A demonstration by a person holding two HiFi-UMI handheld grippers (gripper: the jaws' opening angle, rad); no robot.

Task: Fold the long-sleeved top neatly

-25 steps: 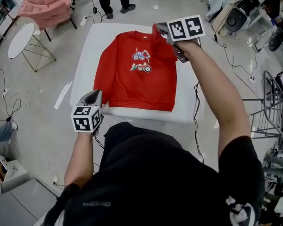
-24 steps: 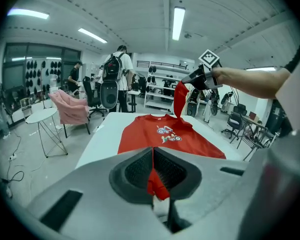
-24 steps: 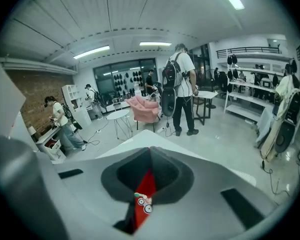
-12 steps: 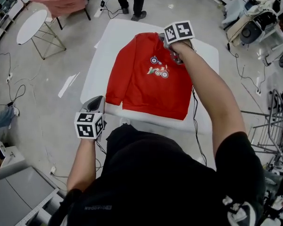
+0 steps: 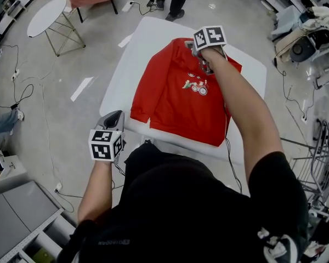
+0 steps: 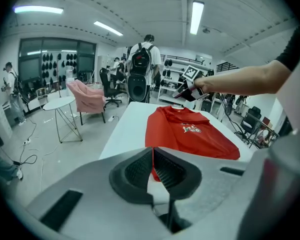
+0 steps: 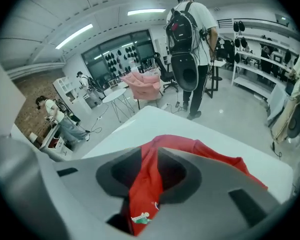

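Your right tool [image 5: 203, 64] hangs over the collar end of the red long-sleeved top [image 5: 170, 106]. Its jaws are released and have just been opening. Red cloth shows in the gap between the grey pads, which do not press on it. Your left tool [image 5: 113, 116] is clenched on nothing, its ribbed dark pads together, just off the near left corner of the table [image 5: 148, 37].

The top lies front up on the smooth white table, collar far from you and hem close to the near edge. It is matte red cloth with a small cartoon print [image 5: 195, 85] on the chest. A bit of red cloth juts out by your right forearm.

On the floor at your left sits a small open box [image 5: 1, 166]; its contents are too small to tell. Beyond the table stand a round white side table [image 5: 46, 16] on thin wire legs and a pink padded chair [image 6: 87, 96]. A person [image 7: 202, 19] carrying a black backpack [image 7: 182, 39] stands there too. Cables [image 5: 22, 92] trail over the grey floor, and a wire rack [image 5: 318, 147] stands at your right.
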